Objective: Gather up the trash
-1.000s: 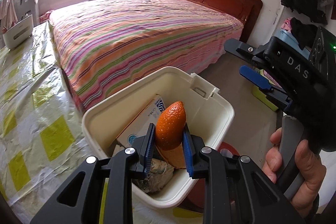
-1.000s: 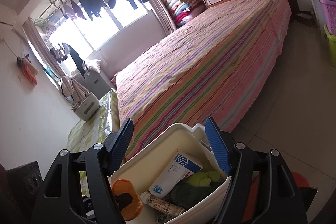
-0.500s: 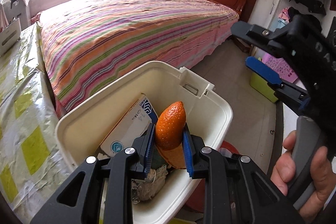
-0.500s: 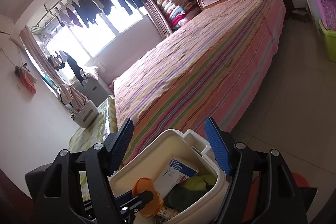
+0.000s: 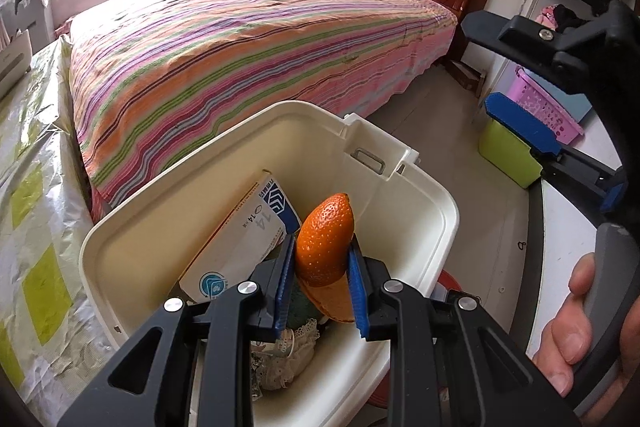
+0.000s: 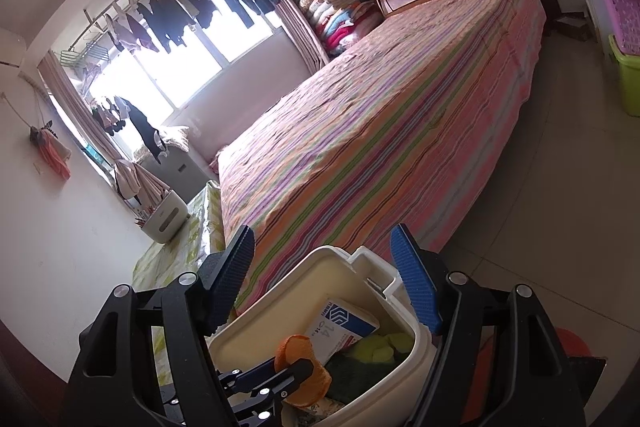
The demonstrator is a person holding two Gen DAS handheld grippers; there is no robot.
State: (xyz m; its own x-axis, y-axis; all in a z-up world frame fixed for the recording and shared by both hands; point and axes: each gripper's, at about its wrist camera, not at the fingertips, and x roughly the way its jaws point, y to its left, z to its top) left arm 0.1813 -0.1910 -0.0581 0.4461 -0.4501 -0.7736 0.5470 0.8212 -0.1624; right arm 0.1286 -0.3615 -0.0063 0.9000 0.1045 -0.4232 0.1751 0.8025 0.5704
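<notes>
My left gripper (image 5: 321,277) is shut on a piece of orange peel (image 5: 325,239), held inside the mouth of the cream plastic bin (image 5: 404,155). The bin holds a white and blue carton (image 5: 248,231), something dark green and crumpled lacy paper (image 5: 286,359). In the right wrist view the same peel (image 6: 304,367) hangs over the bin (image 6: 332,267) in the left gripper's blue pads (image 6: 256,375). My right gripper (image 6: 324,287) stands open just above the bin's near rim, with nothing between its fingers. A hand (image 5: 576,311) holds it at the right of the left wrist view.
The bin stands at the edge of a table with a yellow-checked plastic cloth (image 5: 36,235). A striped bed (image 5: 248,43) lies close behind. Green (image 5: 508,151) and purple (image 5: 548,107) storage baskets sit on the tiled floor to the right. A red object (image 6: 572,343) lies beneath the bin.
My left gripper has carried the peel forward and lower into the bin's mouth. The right gripper has kept still and open.
</notes>
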